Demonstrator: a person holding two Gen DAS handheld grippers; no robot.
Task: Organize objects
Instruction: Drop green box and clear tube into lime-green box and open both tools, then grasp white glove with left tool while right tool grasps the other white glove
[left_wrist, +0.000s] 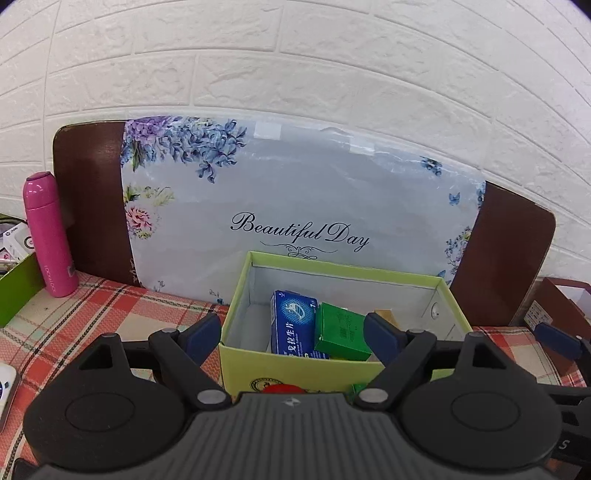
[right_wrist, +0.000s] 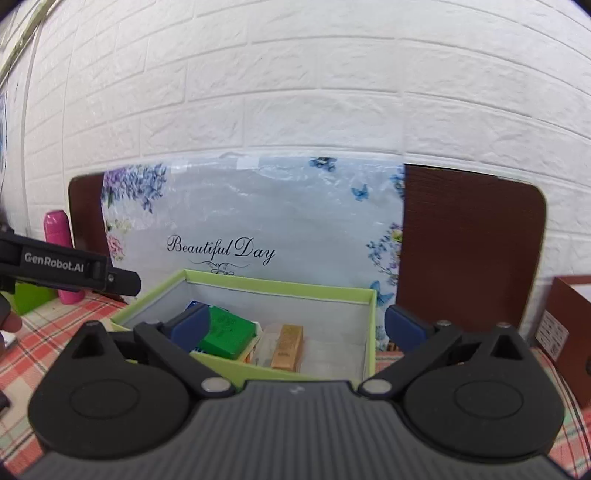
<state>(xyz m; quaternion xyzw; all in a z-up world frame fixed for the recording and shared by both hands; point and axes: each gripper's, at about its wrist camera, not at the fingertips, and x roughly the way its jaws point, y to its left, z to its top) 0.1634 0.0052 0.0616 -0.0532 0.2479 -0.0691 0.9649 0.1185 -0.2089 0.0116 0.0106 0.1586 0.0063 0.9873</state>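
Box (left_wrist: 236, 306) first: light green, open-topped, pale grey lining, sits lower centre of both views on your plaid tablecloth (left_wrist: 92, 306). Inside, in the left wrist view, a blue medicine carton (left_wrist: 291, 325) stands upright at the left, a green carton (left_wrist: 341, 328) leans against it on its right, tilted. In the right wrist view the green carton (right_wrist: 225, 332) lies left of centre, a gold-tan packet (right_wrist: 286, 345) just beside it to the right, the box's right part bare lining.

Your left gripper (left_wrist: 291, 332) has its jaws spread wide over the box's near wall, nothing held. Your right gripper (right_wrist: 297, 326) is fully spread too, pads astride the box, nothing between them but the contents below, untouched.

Behind the box a floral "Beautiful Day" board (left_wrist: 295, 192) leans on the white brick wall (left_wrist: 332, 55). Pink bottle (left_wrist: 48, 236) stands upright at left. A second green box (left_wrist: 16, 284) at the left edge, contents unclear. Brown box (right_wrist: 569, 332) at right edge, inside not visible.
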